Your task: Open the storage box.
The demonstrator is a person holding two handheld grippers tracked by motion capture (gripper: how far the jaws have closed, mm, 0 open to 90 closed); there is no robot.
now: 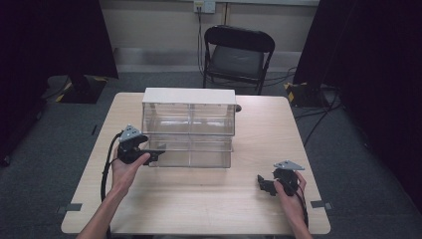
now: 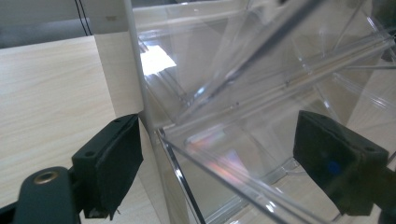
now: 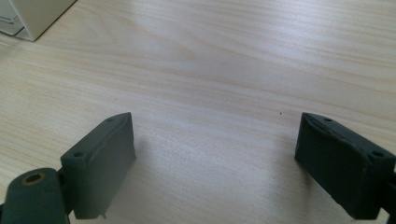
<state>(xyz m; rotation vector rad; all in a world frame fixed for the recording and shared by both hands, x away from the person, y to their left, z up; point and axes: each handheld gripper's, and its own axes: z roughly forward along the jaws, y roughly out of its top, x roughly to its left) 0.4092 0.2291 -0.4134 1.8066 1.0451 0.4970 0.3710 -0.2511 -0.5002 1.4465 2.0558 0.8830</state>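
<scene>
**Left tongs at the clear drawer box**

Near the front right corner of the table, the right tongs rest low in the person's hand. Their jaws stand wide, with only bare wood between them, and they hold nothing.

Farther in, toward the left edge, the left tongs point sideways at the clear drawer box. The bottom left drawer sticks out a little from the box. In the left gripper view, the left pad sits just beside the drawer's corner and the other pad is well off to the side. The clear plastic lies between the jaws, but I cannot tell if the pads press on it.

The box stands in the middle of the table, its long side running left to right. The left hand is much nearer to it, so the drawer looks like that hand's job. The right tongs are well apart from the box.
</scene>
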